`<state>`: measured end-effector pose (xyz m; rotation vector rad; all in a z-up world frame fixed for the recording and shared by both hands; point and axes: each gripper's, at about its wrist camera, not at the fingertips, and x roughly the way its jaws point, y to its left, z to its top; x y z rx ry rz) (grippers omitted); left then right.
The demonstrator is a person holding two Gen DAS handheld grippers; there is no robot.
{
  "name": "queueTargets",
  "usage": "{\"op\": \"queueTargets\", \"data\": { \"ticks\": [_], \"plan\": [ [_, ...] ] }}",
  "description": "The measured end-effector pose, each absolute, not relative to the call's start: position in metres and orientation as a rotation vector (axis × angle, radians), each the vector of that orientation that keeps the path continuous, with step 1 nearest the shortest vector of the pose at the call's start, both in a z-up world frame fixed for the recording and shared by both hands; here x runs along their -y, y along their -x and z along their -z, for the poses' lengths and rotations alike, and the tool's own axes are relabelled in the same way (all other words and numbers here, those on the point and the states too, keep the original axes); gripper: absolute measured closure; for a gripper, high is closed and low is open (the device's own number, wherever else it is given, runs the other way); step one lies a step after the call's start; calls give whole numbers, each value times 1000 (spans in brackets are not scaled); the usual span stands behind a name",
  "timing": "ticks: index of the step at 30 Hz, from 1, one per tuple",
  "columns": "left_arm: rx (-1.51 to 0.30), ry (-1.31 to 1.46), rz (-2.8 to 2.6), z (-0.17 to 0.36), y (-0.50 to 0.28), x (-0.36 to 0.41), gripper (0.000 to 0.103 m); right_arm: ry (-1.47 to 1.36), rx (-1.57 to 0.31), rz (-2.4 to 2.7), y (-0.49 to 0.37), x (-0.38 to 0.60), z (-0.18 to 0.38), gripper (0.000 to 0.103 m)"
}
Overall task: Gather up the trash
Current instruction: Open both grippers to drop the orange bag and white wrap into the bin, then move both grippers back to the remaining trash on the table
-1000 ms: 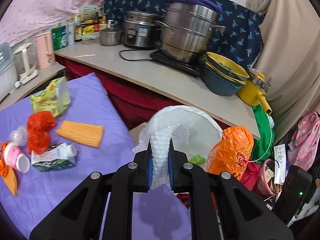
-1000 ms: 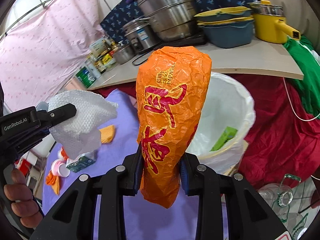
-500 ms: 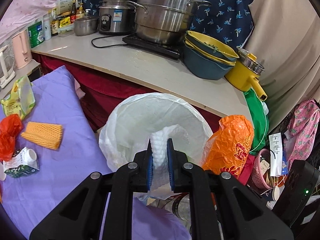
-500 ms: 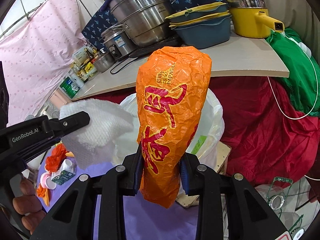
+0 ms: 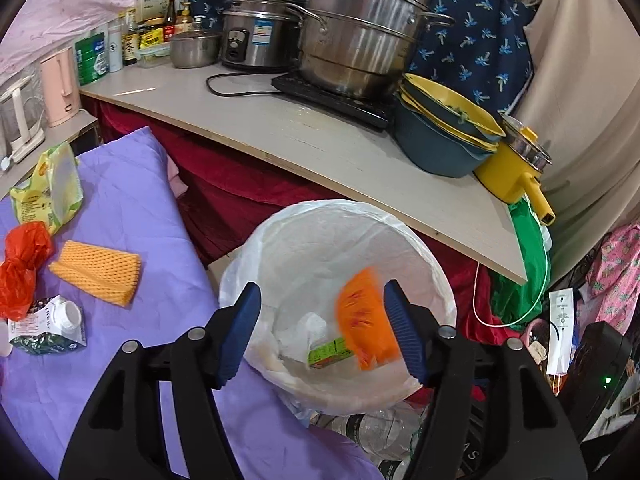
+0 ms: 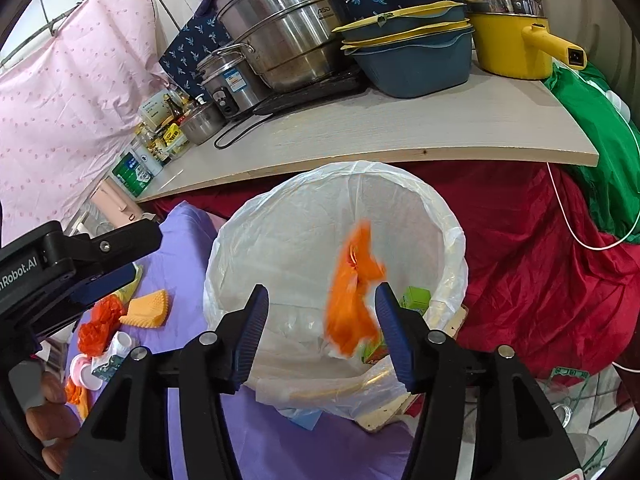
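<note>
A bin with a white liner [image 5: 340, 205] [image 6: 360, 165] stands beside the purple-covered table [image 5: 132, 184]. My left gripper [image 5: 322, 334] hangs over it, its jaws opening with nothing pressed between them. White bubble wrap [image 5: 308, 328] lies in the bin by a green box [image 5: 332, 353]. My right gripper [image 6: 324, 320] is also opening above the bin. The orange bag [image 6: 352, 300] [image 5: 366, 320], blurred, drops free between its jaws. On the table lie an orange foam net [image 5: 96, 276], a red bag [image 5: 22, 264], a carton [image 5: 48, 324] and a snack bag [image 5: 48, 192].
A wooden counter [image 5: 320, 140] behind the bin carries steel pots [image 5: 360, 36], stacked basins [image 5: 444, 136], a yellow pot [image 5: 516, 168] and a black cable. Red cloth [image 6: 540, 260] hangs under it. A clear bottle [image 5: 380, 432] lies by the bin's foot. A hand holds the left gripper [image 6: 100, 256].
Both grippers moved over the bin and opened. The bubble wrap left the left jaws and lies in the bin; the orange bag slipped from the right jaws and is falling.
</note>
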<state>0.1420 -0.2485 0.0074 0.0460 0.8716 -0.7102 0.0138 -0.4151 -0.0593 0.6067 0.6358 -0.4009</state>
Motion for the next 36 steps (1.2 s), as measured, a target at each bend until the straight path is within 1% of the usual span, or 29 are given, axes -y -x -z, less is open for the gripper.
{"op": "queueTargets", "data": {
  "ticks": [10, 14, 19, 25, 33, 36],
  "plan": [
    [-849, -37, 633, -8, -143, 216, 42, -600, -625, 386, -5, 395, 52, 48],
    [-840, -30, 612, -9, -140, 200, 42, -572, -623, 383, -4, 382, 46, 45],
    [-836, -20, 579, -10, -137, 176, 42, -557, -621, 356, -5, 363, 39, 45],
    [-822, -16, 522, -9, -135, 140, 38, -534, -627, 310, -12, 333, 32, 45],
    [-824, 18, 442, -6, -138, 84, 37, -498, -653, 229, -28, 286, 29, 44],
    [-823, 30, 406, -5, -140, 63, 34, -483, -668, 198, -37, 268, 30, 44]
  ]
}}
